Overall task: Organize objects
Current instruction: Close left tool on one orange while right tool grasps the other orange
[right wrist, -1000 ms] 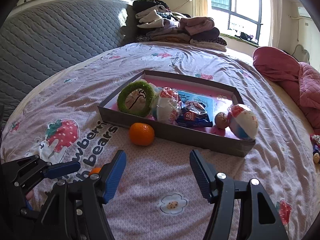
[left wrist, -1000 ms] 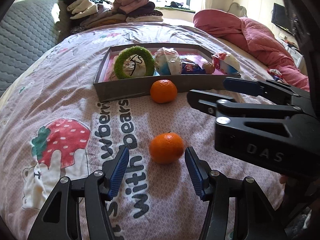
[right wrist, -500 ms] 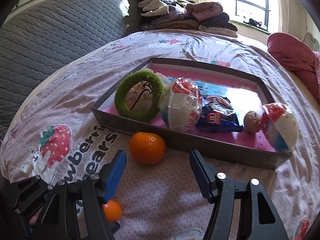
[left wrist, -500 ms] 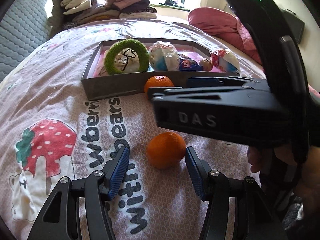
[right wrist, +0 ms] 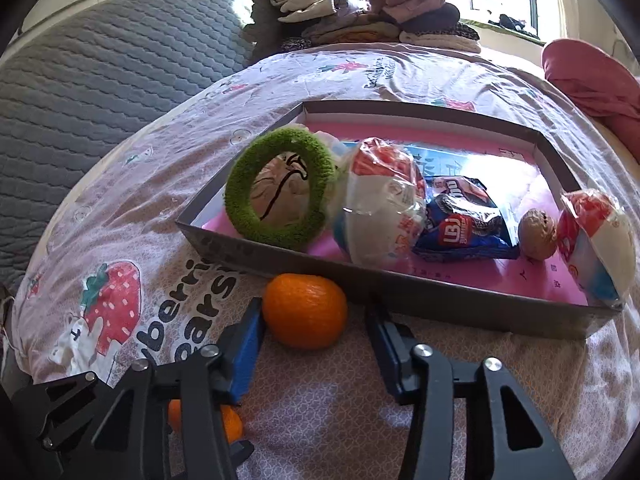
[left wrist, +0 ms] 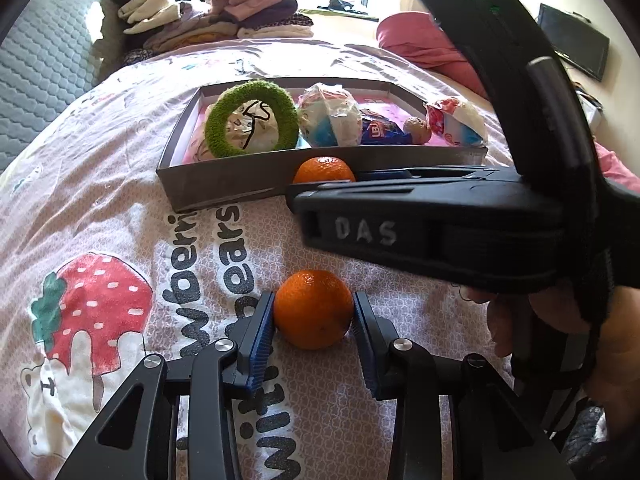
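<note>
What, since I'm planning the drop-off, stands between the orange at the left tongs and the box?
The right tongs, closing around the other orange, lie across the straight path; the box also has its near wall to clear.

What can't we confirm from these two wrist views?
- Right wrist view: the near orange mandarin is mostly hidden behind a finger of the black right gripper, whose jaws are closing around the far orange mandarin.
- Left wrist view: that gripper's body covers the far mandarin's lower half and part of the grey cardboard tray front wall.
- Blue snack packet: print too small to read.
</note>
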The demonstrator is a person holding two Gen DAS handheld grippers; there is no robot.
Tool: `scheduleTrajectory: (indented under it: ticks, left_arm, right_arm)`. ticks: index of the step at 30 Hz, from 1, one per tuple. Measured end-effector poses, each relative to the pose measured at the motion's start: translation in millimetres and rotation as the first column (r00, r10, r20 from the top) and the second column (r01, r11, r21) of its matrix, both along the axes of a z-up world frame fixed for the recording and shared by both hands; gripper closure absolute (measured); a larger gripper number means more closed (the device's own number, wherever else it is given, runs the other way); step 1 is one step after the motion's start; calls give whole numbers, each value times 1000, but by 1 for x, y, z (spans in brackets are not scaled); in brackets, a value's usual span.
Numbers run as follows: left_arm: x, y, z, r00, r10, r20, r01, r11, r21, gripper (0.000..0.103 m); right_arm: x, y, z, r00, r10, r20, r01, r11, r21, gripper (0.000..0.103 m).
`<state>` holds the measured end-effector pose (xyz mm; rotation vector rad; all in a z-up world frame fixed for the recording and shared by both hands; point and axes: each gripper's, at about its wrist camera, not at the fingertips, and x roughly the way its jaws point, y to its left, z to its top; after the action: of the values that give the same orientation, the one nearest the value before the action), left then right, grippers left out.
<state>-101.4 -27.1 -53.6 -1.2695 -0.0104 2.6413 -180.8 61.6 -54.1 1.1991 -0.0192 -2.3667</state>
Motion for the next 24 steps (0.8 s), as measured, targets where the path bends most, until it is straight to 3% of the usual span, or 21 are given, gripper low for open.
scheduleTrajectory:
  ticks: [24]
  left_arm:
    - [-4,-2,32,998,36,-44,-36,999,12,66]
  right_arm:
    - [25,44,40,995,-69,-72,68,998,-17,63]
